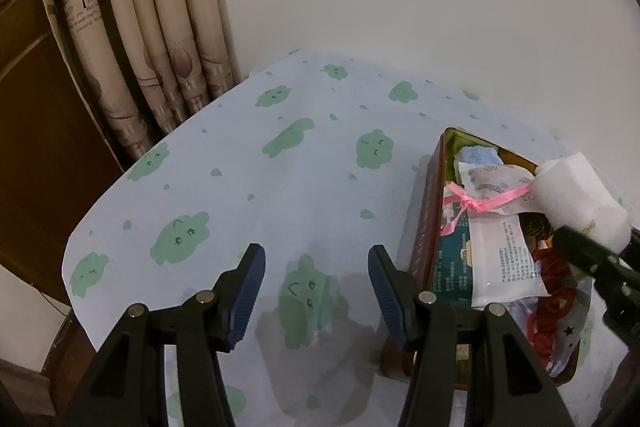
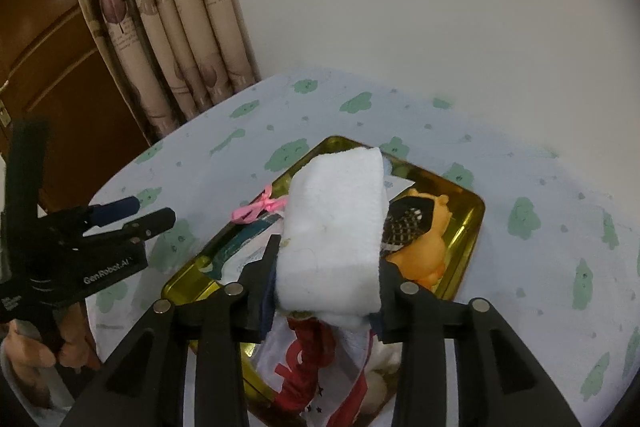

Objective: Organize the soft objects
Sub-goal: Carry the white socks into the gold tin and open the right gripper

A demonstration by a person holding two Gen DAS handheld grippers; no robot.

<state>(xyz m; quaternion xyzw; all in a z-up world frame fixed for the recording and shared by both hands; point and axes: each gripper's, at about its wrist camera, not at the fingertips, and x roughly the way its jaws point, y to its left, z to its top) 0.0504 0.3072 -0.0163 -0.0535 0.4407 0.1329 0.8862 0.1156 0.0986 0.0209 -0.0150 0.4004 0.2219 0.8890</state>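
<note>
- White sponge block [image 2: 334, 227] sat between the fingers of the right gripper [image 2: 326, 291], held over the gold tin [image 2: 472, 227]; the pads looked to be touching its near end on both sides, though the grip seemed light.
- It read as very light and squashy: its near end bulged past the pads while the far end kept its square edges, so it would likely spring back when let go.
- A hold across the short sides near one end, as here, looked sound; its fuzzy faces should not slip.
- The tin already held a blue cloth [image 1: 478, 157], paper sachets tied with a pink ribbon [image 1: 486, 201], an orange plush toy [image 2: 432, 227] and red-and-white fabric [image 2: 312, 359], so space for the block looked tight.
- The left gripper [image 1: 316, 283] hung over the cloud-print tablecloth [image 1: 240, 167] just beside the tin, its blue-padded fingers moderately apart with nothing between them.
</note>
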